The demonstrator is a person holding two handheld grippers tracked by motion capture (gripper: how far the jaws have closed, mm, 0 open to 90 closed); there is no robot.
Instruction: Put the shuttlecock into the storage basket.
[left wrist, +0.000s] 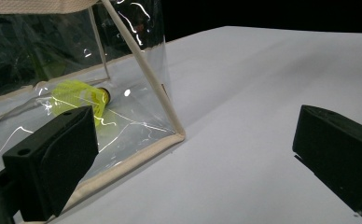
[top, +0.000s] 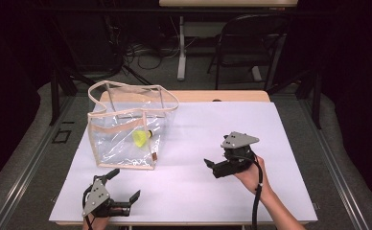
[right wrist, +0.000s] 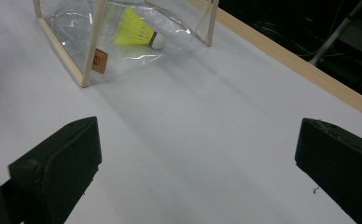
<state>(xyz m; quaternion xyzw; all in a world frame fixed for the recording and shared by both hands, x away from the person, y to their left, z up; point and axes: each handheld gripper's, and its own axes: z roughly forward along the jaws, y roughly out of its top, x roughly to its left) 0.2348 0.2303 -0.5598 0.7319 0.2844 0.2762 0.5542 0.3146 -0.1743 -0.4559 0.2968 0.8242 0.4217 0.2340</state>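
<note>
Your left gripper and right gripper gape empty; ahead, the clear bag may collapse, trapping the shuttlecock.

Dark room, grey floor, folding chair behind white-topped table.

clear bag — 1 | yellow shuttlecock — 1 | chair — 1

Lab/studio: black drapes, floor cables, folding chair, white-topped table.
</note>
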